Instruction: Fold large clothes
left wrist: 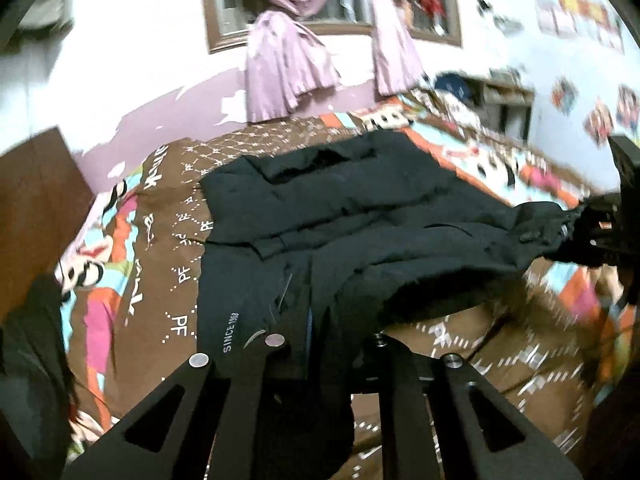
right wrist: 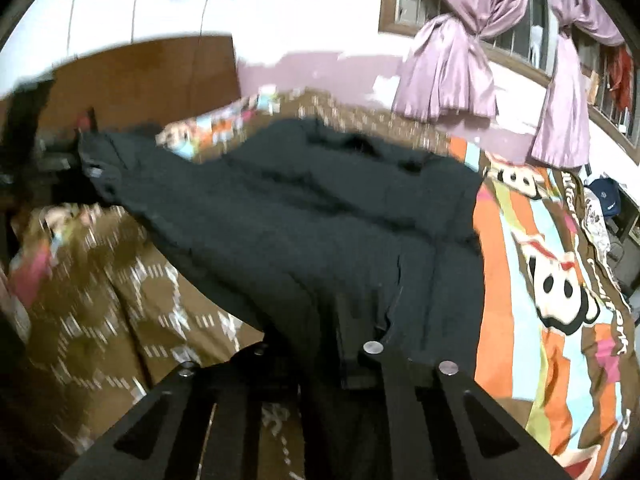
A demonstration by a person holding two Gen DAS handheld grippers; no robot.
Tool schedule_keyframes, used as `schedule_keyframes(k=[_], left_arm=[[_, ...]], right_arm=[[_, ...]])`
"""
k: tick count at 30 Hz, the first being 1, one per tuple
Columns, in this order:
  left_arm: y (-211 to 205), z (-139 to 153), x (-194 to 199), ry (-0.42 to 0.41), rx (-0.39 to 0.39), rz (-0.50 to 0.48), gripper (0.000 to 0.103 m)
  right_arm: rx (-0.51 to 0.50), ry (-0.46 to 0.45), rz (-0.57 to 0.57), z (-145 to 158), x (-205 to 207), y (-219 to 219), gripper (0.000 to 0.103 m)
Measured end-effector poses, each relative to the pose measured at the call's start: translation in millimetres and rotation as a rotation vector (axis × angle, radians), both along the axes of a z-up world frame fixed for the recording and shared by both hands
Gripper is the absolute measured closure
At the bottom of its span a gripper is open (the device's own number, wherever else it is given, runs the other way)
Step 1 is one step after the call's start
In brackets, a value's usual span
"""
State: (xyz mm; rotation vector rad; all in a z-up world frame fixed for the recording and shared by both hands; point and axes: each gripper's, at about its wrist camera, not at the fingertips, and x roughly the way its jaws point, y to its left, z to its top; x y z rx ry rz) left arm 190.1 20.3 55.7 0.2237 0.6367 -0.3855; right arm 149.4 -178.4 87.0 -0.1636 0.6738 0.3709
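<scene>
Your left gripper [left wrist: 320, 364] is closed on the near hem of the black jacket [left wrist: 340, 232], with dark cloth bunched between its two fingers [left wrist: 240, 392] at the bottom of the left wrist view. Your right gripper [right wrist: 320, 364] likewise has the same garment's cloth pinched between its fingers [right wrist: 404, 392]; in the left wrist view it appears at the far right edge [left wrist: 600, 232], clamped on a gathered end of the jacket. From the right wrist view, your left gripper [right wrist: 44, 160] shows at the far left edge, holding the jacket's other end, though blur hides the detail of the grip.

You have the jacket [right wrist: 320, 208] stretched between the two grippers, its near part lifted clear of the bed while its far part lies on the bedspread [left wrist: 168, 216]. White lettering reading "SINCE 1988" [left wrist: 231, 332] runs along the hem just beside your left gripper's left finger.

The bedspread [right wrist: 520, 264] is brown with bright orange, blue and pink cartoon panels. Purple curtains [left wrist: 288, 68] hang knotted at a window [right wrist: 516, 44] on the far wall. A wooden headboard [right wrist: 160, 76] stands at the far left in the right wrist view. Both views are motion-blurred toward their edges.
</scene>
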Motion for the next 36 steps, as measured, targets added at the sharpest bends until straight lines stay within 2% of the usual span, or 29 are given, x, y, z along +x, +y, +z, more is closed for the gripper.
schedule_keyframes(k=[2, 7, 14, 17, 20, 23, 32, 36], left_arm=[[4.2, 14.7, 0.2, -0.020, -0.039, 0.022, 0.095], [12.8, 60.4, -12.8, -0.132, -0.088, 0.059, 0.096], [26.1, 117.6, -33.4, -0.242, -0.096, 0.027, 0.096], [21.1, 124.2, -31.4, -0.238, -0.046, -0.007, 0.096], [9.0, 118.9, -15.8, -0.224, 0.025, -0.040, 0.096], [3.9, 111.6, 4.5, -0.201, 0.036, -0.032, 0.096], [-8.0, 104.3, 107.5, -0.142, 0.086, 0.071, 0.096], [-10.8, 95.1, 152.1, -0.138, 0.126, 0.091, 0.096]], right_arm=[[0.002, -0.061, 0.013, 25.6, -0.9, 3.6, 0.093], [0.071, -0.214, 0.036, 81.2, -15.9, 5.9, 0.093], [0.099, -0.342, 0.071, 127.4, -34.8, 8.9, 0.093], [0.078, -0.330, 0.045, 127.4, -19.1, 2.1, 0.093], [0.082, -0.285, 0.004, 120.8, 5.5, -2.7, 0.093], [0.051, -0.271, -0.023, 117.7, 32.2, -1.2, 0.093], [-0.136, -0.208, -0.071, 109.3, 143.4, 14.8, 0.093], [-0.148, -0.189, -0.108, 95.2, 190.3, 11.9, 0.093]])
